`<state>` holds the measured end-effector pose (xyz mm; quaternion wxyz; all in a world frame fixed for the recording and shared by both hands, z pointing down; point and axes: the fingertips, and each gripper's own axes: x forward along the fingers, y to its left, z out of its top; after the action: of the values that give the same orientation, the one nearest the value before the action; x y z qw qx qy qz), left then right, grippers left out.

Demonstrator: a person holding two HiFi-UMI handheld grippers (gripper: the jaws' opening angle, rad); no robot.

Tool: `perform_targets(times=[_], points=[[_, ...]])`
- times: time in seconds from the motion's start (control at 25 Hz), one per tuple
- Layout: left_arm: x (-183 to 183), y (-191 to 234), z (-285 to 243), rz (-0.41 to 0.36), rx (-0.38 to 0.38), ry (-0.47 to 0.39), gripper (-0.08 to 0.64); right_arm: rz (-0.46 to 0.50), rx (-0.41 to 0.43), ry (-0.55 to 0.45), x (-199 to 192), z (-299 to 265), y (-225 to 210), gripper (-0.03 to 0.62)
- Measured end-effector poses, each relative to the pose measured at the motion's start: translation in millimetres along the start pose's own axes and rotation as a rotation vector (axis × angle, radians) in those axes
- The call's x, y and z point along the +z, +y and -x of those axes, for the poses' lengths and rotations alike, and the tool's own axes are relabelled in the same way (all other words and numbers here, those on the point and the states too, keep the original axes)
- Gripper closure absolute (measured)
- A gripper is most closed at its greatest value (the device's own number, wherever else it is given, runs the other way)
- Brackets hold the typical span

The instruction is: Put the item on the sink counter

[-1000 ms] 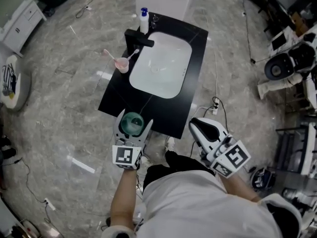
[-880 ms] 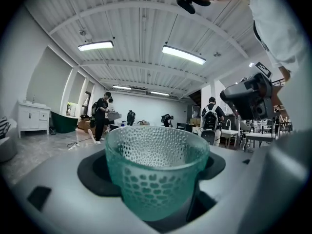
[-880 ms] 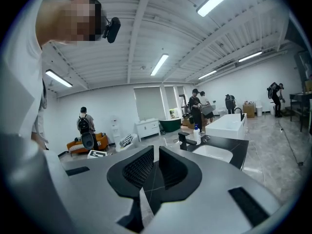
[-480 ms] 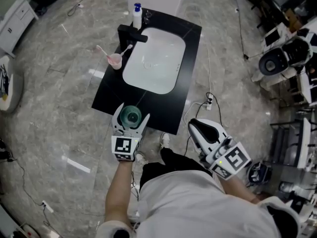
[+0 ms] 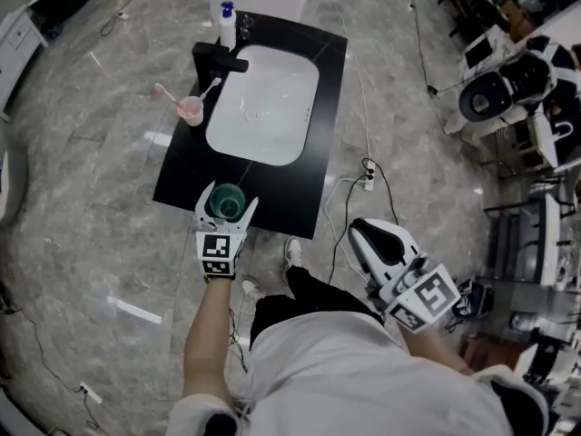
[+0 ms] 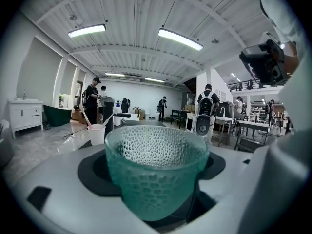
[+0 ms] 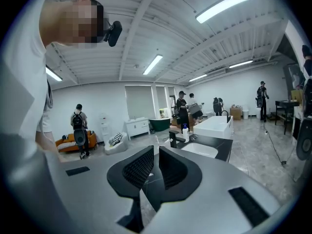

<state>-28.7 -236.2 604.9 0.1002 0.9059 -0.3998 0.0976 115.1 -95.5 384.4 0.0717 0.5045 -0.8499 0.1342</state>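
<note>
Left hand-held gripper (image 5: 227, 198) is clamped on a teal dimpled glass cup (image 6: 156, 169), upright, on the near side of the basin (image 5: 259, 107), over the near-left corner of the black bench (image 5: 177, 180). The right hand-held gripper (image 5: 381, 241) hangs nearer the person than the basin, off the bench, closed on nothing.

The risk is the edge: if the cup is let go this close to the corner, or before its base sits flat, it could tip off and break on the floor.

Only the head view shows how close the cup is to the corner. The left gripper view shows both pads pressing its sides, and a pink cup (image 6: 96, 133) beside the basin, but hides the surface under the glass, so I cannot tell whether it has touched down.
</note>
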Motion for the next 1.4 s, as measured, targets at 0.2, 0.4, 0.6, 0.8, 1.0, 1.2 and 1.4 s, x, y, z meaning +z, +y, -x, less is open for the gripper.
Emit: perform_targets(times=[0.2,0.4,0.6,0.8,1.0,1.2,1.4], points=[[-16,1,-12,-0.013,-0.02,0.044,0.166,-0.001,-0.036,-0.008,1,11,1,0.535],[-27,2,-24,-0.034,-0.046,0.068,0.166,-0.016,-0.064,0.006,-9,19,3,0.535],[-30,12,-37,-0.032,-0.045,0.07,0.167,-0.038,-0.059,0.034,-23,18,5,0.535],[-35,13,-49,-0.057,-0.065,0.097,0.166,-0.052,-0.06,0.053,-32,17,1,0.535],[-38,16,-60,-0.063,-0.057,0.099,0.166,-0.063,-0.053,0.074,-39,14,-2,0.535],[-36,21,-66,-0.043,-0.044,0.079,0.166,-0.068,-0.032,0.09,-43,5,-8,0.535],[-33,32,-70,-0.043,-0.027,0.058,0.166,-0.064,-0.012,0.107,-44,-2,-9,0.535]])
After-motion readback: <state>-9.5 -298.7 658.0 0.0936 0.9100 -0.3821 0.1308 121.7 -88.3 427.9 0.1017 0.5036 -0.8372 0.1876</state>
